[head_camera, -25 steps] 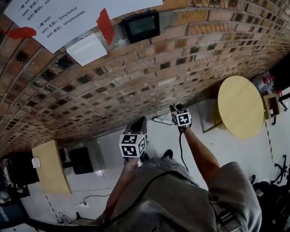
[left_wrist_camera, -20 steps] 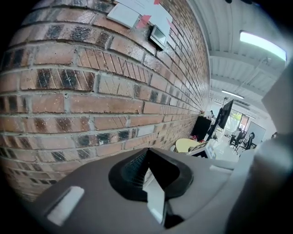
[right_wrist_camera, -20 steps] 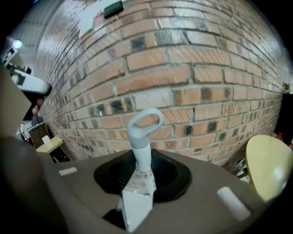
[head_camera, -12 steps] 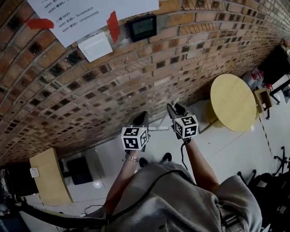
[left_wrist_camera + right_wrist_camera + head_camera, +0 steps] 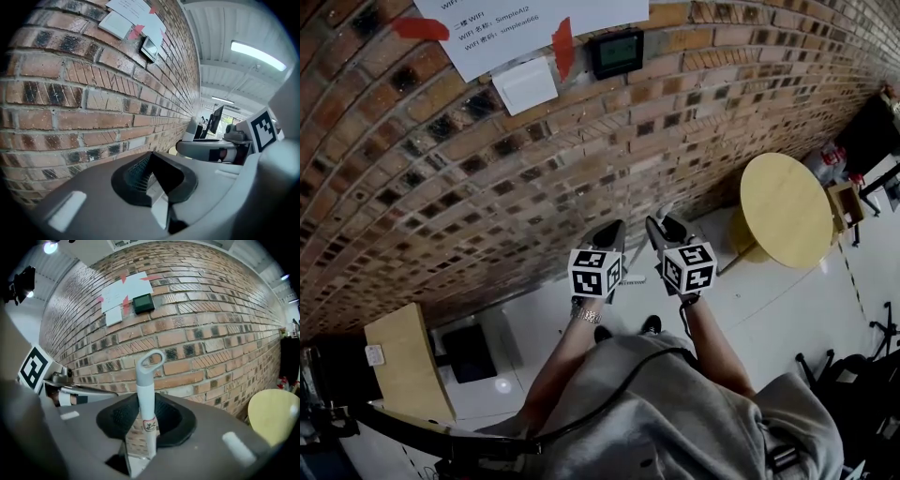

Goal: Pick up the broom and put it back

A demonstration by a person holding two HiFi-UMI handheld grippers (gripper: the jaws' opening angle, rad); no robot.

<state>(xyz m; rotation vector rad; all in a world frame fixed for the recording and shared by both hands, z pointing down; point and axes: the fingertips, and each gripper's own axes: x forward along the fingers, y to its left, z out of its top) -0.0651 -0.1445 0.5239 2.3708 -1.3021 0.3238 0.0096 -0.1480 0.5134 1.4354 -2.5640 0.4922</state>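
The broom handle point(image 5: 146, 397) is a white shaft with a grey hanging loop point(image 5: 151, 360) at its top. It stands upright between the pads of my right gripper point(image 5: 145, 430), which is shut on it. A small label sticks on the shaft at pad height. The broom's head is hidden. In the head view my right gripper point(image 5: 662, 229) is raised toward the brick wall point(image 5: 487, 187), with my left gripper point(image 5: 611, 234) close beside it. My left gripper point(image 5: 152, 177) is shut with nothing in it and points at the bricks.
On the wall hang taped paper notices point(image 5: 534, 19), a white box point(image 5: 525, 84) and a small black display point(image 5: 615, 52). A round yellow table point(image 5: 778, 220) stands at the right. At the left are a wooden cabinet point(image 5: 408, 361) and a black box point(image 5: 469, 352) on the white floor.
My right gripper has risen with the broom handle and now sits level with the left gripper. The left gripper has risen a little. Both grips are unchanged.
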